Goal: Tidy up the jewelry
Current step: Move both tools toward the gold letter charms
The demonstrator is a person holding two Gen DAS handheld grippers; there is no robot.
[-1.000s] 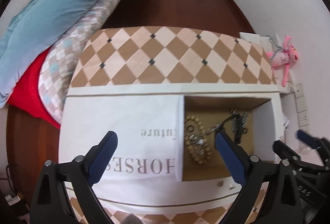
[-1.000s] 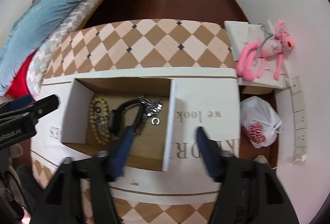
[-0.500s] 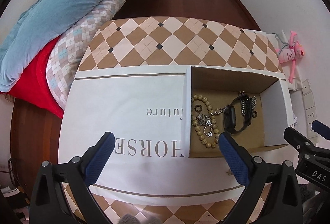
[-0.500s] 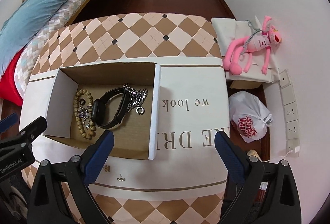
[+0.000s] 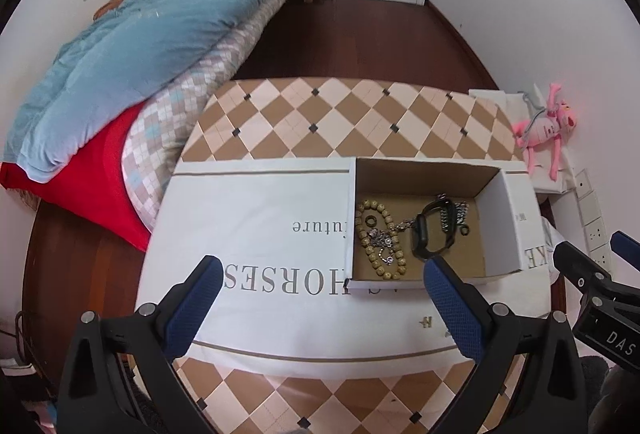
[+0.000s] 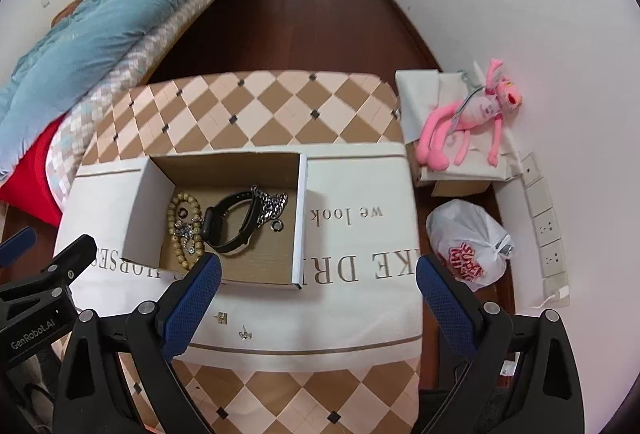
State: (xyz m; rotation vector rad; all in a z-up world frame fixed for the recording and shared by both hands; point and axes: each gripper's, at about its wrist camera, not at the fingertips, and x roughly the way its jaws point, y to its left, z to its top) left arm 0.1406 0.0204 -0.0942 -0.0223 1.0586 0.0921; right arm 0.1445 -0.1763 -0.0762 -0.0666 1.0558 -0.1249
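Note:
An open cardboard box [image 5: 500, 226] [image 6: 144, 210] sits on a white printed cloth [image 5: 256, 218] [image 6: 360, 234]. Inside lie a wooden bead bracelet [image 5: 380, 258] [image 6: 178, 238], a black watch band [image 5: 430, 238] [image 6: 230, 224], a silver chain [image 5: 456, 212] [image 6: 272, 208] and small rings [image 5: 370, 221] [image 6: 277, 226]. A tiny earring [image 6: 244, 334] lies on the cloth in front of the box. My left gripper [image 5: 320, 286] hovers open and empty above the cloth, left of the box. My right gripper [image 6: 318, 282] hovers open and empty over the box's near right corner.
The cloth covers a diamond-patterned table [image 5: 340, 122] [image 6: 256, 106]. A bed with a blue quilt [image 5: 140, 46] stands to the left. A pink plush toy [image 6: 468, 122], a white plastic bag [image 6: 468, 250] and wall sockets [image 6: 548, 230] lie to the right, by the wall.
Both grippers have pulled up and back from the box. The right gripper's fingers, which were down in the box and narrower, now stand wide above it; the watch band lies free inside.

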